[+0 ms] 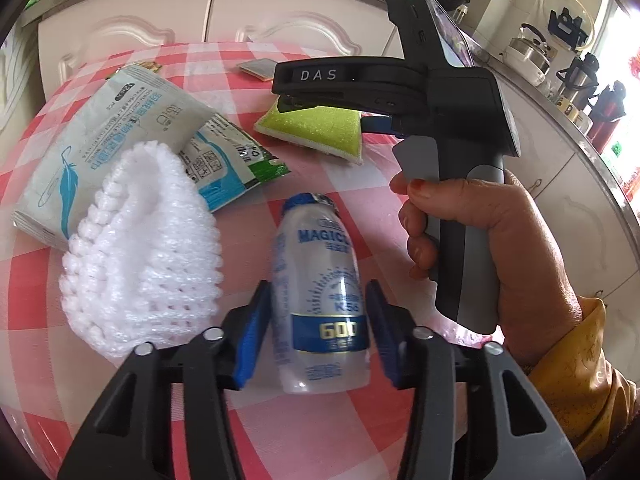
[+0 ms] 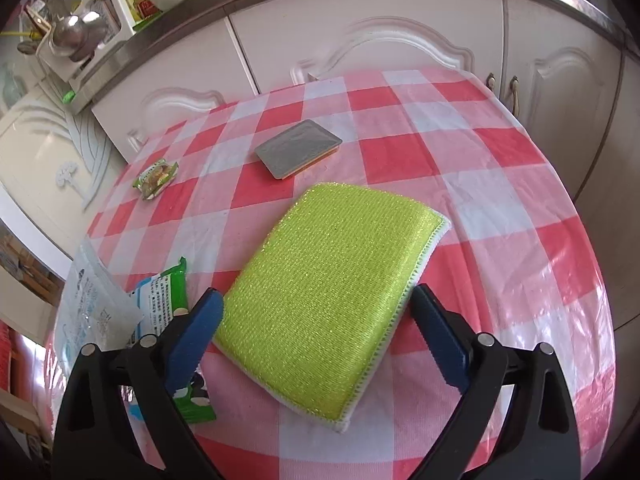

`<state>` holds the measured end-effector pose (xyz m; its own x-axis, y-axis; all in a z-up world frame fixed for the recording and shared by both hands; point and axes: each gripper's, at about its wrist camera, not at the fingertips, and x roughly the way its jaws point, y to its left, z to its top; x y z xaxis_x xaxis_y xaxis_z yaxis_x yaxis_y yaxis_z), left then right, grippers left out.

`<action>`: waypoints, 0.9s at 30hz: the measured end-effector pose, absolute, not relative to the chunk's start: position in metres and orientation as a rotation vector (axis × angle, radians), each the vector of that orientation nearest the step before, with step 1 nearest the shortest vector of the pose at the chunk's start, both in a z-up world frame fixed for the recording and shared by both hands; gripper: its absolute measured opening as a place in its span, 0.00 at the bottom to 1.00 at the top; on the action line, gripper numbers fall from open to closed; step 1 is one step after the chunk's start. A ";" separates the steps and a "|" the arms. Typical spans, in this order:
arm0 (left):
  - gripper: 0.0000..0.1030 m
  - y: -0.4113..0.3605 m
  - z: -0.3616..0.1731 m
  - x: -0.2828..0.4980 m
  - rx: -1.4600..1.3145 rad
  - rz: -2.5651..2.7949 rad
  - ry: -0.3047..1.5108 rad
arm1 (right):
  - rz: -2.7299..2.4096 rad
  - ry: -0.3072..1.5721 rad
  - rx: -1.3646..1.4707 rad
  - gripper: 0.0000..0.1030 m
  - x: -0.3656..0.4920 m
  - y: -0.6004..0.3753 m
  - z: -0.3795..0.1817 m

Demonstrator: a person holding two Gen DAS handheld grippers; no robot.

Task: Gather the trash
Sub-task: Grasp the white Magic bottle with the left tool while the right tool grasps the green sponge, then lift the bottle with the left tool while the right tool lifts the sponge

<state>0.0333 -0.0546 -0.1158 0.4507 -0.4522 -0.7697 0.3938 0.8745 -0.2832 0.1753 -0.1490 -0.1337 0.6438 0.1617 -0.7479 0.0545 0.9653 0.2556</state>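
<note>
Bottle between left tongs, contact unclear; base hidden.

Left wrist cam looks steeply down along its tongs, close over the checked tablecloth, and catches the right tongs' handle off to its right. Right wrist cam tilts down likewise, facing the cabinets beyond its tips. Both share the green sponge, probably also the grey pad.

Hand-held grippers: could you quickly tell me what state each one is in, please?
Left hand-held gripper: closed around the plastic bottle.
Right hand-held gripper: open, straddling the green sponge, not gripping it.
</note>
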 end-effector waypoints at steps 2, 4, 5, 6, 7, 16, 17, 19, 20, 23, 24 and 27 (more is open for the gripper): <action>0.44 -0.052 -0.116 0.035 -0.085 -0.526 0.973 | 0.048 0.875 0.248 0.94 0.180 -0.146 -0.134; 0.44 -0.052 -0.116 0.034 -0.072 -0.522 0.968 | 0.039 0.885 0.223 0.96 0.185 -0.142 -0.135; 0.44 -0.053 -0.116 0.034 -0.065 -0.521 0.965 | 0.037 0.888 0.211 0.96 0.187 -0.140 -0.136; 0.44 -0.053 -0.116 0.034 -0.059 -0.521 0.963 | 0.031 0.889 0.196 0.96 0.189 -0.138 -0.136; 0.44 -0.053 -0.115 0.035 -0.057 -0.521 0.962 | 0.025 0.890 0.180 0.96 0.191 -0.136 -0.136; 0.44 -0.049 -0.113 0.035 -0.073 -0.539 0.948 | 0.002 0.907 0.063 0.96 0.203 -0.126 -0.140; 0.44 -0.049 -0.112 0.035 -0.076 -0.545 0.946 | 0.006 0.910 0.052 0.96 0.204 -0.126 -0.140; 0.44 -0.048 -0.111 0.035 -0.086 -0.550 0.943 | 0.021 0.915 0.032 0.96 0.204 -0.126 -0.141; 0.44 -0.048 -0.111 0.035 -0.090 -0.551 0.940 | 0.029 0.916 0.027 0.95 0.204 -0.127 -0.141; 0.44 -0.046 -0.108 0.036 -0.108 -0.556 0.937 | 0.054 0.913 0.015 0.89 0.201 -0.131 -0.139; 0.44 -0.046 -0.108 0.035 -0.112 -0.557 0.933 | 0.057 0.909 0.014 0.84 0.200 -0.134 -0.139; 0.44 -0.045 -0.107 0.035 -0.125 -0.567 0.927 | 0.069 0.896 0.015 0.80 0.196 -0.138 -0.138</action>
<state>0.0349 -0.0451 -0.1072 0.4661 -0.5130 -0.7208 0.4082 0.8475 -0.3392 0.1960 -0.1384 -0.1378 0.6226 0.0661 -0.7797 -0.0533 0.9977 0.0420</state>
